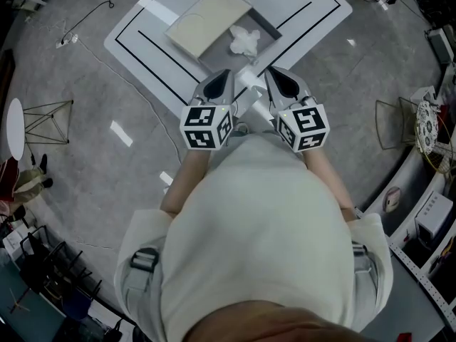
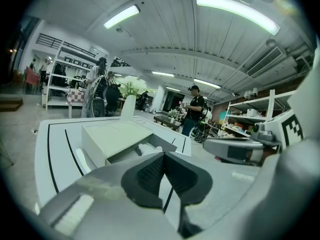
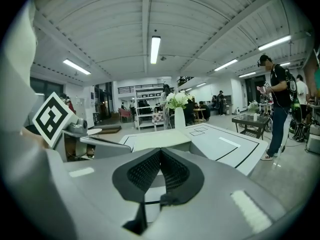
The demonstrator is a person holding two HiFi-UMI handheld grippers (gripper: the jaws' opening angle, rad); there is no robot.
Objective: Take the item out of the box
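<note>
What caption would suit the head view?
Left gripper and right gripper, both shut, held before a half-open box with a white item inside.

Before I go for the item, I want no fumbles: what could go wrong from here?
Both the left gripper and the right gripper are shut and empty. Reaching in like that would likely shove the white item rather than grasp it. The lid covers most of the box, so the gap is narrow and a jaw may catch the lid's edge. The item looks soft and crumpled, so a pinch might catch only part.
</note>
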